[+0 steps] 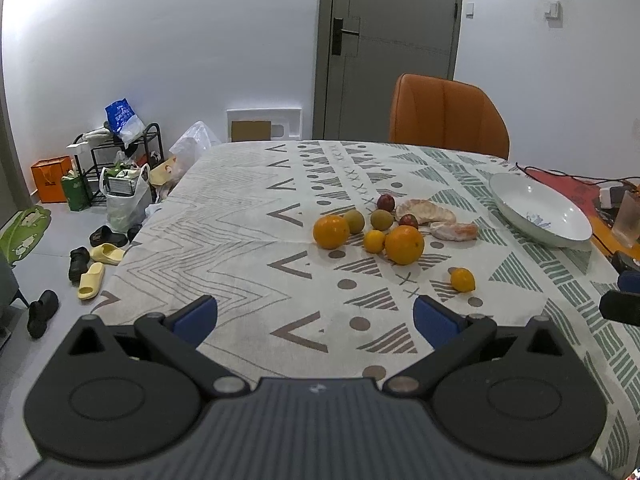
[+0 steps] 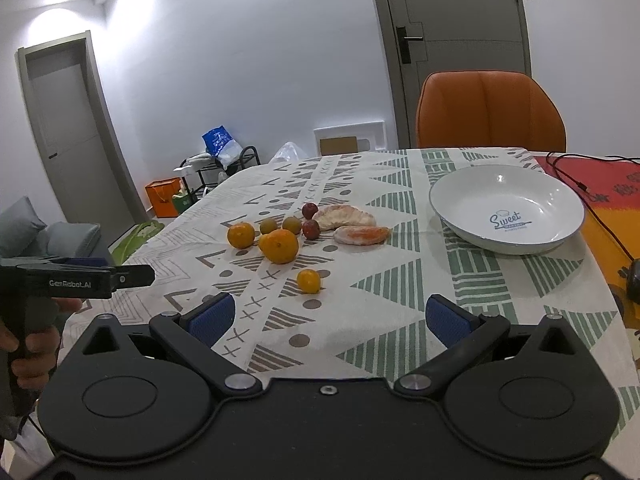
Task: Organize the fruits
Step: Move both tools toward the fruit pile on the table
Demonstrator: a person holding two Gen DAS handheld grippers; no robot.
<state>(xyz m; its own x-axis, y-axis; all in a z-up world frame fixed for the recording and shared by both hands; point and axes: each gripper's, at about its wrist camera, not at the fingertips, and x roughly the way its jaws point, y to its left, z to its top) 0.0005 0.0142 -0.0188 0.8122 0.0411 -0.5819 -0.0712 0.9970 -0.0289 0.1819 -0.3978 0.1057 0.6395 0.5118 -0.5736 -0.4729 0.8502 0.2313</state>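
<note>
Fruit lies loose on the patterned tablecloth: two large oranges (image 1: pixel 404 244) (image 1: pixel 331 231), a small mandarin (image 1: pixel 374 241), a lone small mandarin (image 1: pixel 463 279) nearer me, two green-brown fruits (image 1: pixel 381 219), two dark red fruits (image 1: pixel 385 202), and peeled pomelo pieces (image 1: pixel 430 212). The empty white bowl (image 1: pixel 540 210) stands to the right; in the right wrist view the bowl (image 2: pixel 506 208) reads "Sweet". My left gripper (image 1: pixel 316 314) is open and empty, short of the fruit. My right gripper (image 2: pixel 330 318) is open and empty, just before the lone mandarin (image 2: pixel 309 281). The left gripper also shows at the left edge (image 2: pixel 132 274).
An orange chair (image 1: pixel 448 114) stands behind the table. A red mat with a black cable (image 2: pixel 580 184) lies at the right, with a glass (image 1: pixel 630 218) on it. The table's left edge (image 1: pixel 160 216) drops to a floor with shoes and bags.
</note>
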